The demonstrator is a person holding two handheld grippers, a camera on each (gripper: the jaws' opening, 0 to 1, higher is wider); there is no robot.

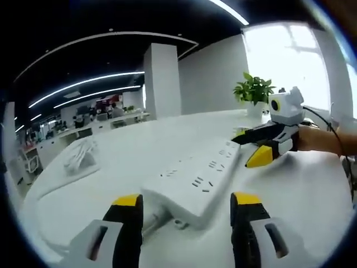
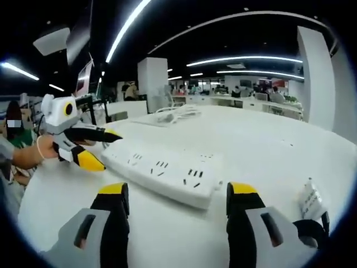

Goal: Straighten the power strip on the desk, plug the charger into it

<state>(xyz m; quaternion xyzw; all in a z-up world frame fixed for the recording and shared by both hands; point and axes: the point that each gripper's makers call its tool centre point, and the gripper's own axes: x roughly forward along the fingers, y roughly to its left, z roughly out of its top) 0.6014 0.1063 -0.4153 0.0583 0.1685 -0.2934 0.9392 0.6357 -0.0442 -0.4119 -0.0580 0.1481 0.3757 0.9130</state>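
- Your left tool (image 1: 186,207) has its jaws apart, straddling the cord end of the power strip (image 1: 209,176), which lies flat on the white tabletop (image 1: 312,190).
- Your right tool (image 2: 175,196) is also spread wide, facing the strip's opposite short end (image 2: 162,170) without touching it.
- To square it up, I'd close on both ends evenly and swivel it flat rather than lift it.
- The strip's long axis runs from one tool to the other, sockets facing up.
- A small white block (image 2: 310,199) that may be the charger sits on the tabletop near your right tool; I can't tell for sure.
- A bundled white cable (image 1: 78,156) lies well apart.
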